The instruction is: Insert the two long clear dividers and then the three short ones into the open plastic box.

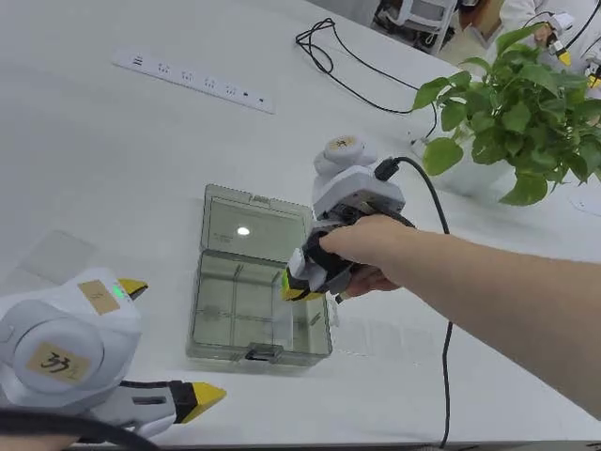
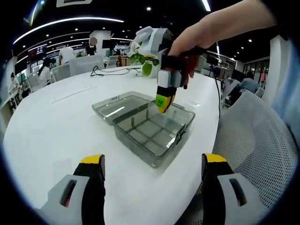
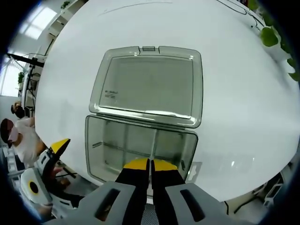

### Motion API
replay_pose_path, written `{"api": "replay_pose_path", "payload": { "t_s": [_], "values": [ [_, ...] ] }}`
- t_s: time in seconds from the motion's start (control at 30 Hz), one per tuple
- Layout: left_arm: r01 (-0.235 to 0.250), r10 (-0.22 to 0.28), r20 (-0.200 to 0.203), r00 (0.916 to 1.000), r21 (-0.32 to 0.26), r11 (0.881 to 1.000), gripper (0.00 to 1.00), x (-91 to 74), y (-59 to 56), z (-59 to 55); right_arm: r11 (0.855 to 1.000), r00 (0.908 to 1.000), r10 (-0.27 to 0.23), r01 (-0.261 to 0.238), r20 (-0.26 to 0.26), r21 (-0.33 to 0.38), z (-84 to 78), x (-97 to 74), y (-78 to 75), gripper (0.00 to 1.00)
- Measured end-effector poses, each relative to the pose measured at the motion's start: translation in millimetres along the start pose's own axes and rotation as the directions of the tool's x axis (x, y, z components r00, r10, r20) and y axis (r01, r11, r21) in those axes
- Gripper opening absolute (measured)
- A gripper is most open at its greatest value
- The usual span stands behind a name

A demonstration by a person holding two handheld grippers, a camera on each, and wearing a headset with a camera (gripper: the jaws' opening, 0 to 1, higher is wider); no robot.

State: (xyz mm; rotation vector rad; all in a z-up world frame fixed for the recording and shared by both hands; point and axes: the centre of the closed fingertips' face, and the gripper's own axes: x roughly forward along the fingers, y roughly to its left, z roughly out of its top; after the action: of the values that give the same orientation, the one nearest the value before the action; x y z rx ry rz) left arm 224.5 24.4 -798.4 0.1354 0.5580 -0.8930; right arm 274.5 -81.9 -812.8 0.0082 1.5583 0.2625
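The open clear plastic box lies mid-table with its lid folded back flat. Thin clear dividers form a grid inside the box. My right gripper hangs over the box's right half with its yellow tips down. Its jaws are shut on a thin clear divider seen edge-on that reaches into the box. From the left gripper view, the right gripper dips into the box. My left gripper waits open and holds nothing, near the table's front edge, left of the box.
Clear flat pieces lie on the table left of the box and right of it. A power strip sits at the back, a potted plant at the back right. A black cable trails from the right gripper.
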Motion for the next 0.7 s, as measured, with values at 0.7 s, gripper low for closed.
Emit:
{"api": "replay_pose_path", "payload": {
  "t_s": [0.7],
  "values": [
    [-0.002, 0.002, -0.012, 0.9999, 0.005, 1.0, 0.86, -0.4, -3.1, -1.0, 0.988, 0.9832, 0.156, -0.154, 0.095, -0.031, 17.0, -5.3, 8.1, 0.36]
  ]
}}
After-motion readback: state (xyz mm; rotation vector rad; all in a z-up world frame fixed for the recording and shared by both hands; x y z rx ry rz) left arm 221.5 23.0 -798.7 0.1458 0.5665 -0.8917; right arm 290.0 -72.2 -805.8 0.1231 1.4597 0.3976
